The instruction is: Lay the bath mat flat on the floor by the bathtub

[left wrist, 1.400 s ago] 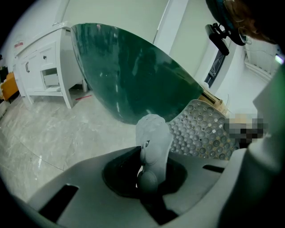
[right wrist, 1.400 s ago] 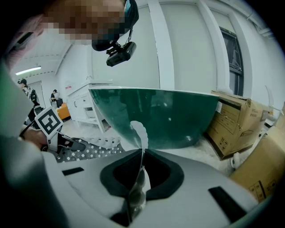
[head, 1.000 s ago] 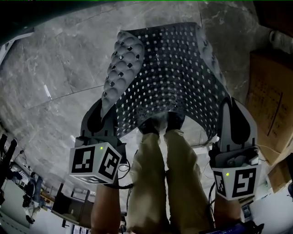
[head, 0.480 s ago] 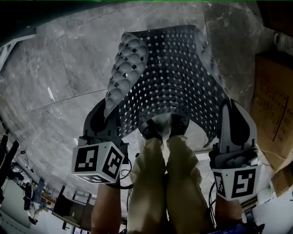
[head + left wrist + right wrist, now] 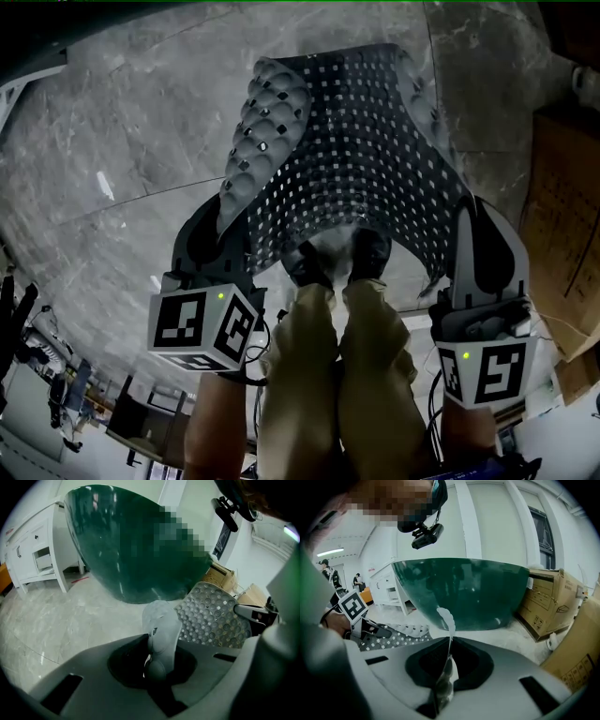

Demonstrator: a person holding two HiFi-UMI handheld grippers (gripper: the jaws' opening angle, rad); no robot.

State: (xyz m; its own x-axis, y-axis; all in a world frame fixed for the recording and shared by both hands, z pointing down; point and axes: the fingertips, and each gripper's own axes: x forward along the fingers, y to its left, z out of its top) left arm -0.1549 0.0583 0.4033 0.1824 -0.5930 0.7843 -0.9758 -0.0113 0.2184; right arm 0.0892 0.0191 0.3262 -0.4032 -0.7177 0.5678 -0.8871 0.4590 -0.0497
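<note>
A grey perforated bath mat (image 5: 356, 150) hangs spread between both grippers above the marble floor (image 5: 122, 141), in front of the person's legs. Its left edge is curled over and shows the bumpy suction-cup side (image 5: 262, 122). My left gripper (image 5: 223, 225) is shut on the mat's near left corner, and a fold of mat (image 5: 161, 625) sticks up between the jaws of that gripper (image 5: 157, 665). My right gripper (image 5: 466, 225) is shut on the near right corner, where a thin mat edge (image 5: 446, 616) rises from that gripper (image 5: 443, 681). The dark green bathtub (image 5: 136, 545) (image 5: 464, 592) stands just ahead.
Cardboard boxes (image 5: 562, 216) (image 5: 548, 606) stand to the right of the tub. A white cabinet (image 5: 33, 550) is at the left. The person's shoes (image 5: 337, 258) are under the mat's near edge. Furniture and people show far behind at lower left.
The mat has drifted slightly forward and to the right with both grippers still shut on it. The feet have shifted a little under it.
</note>
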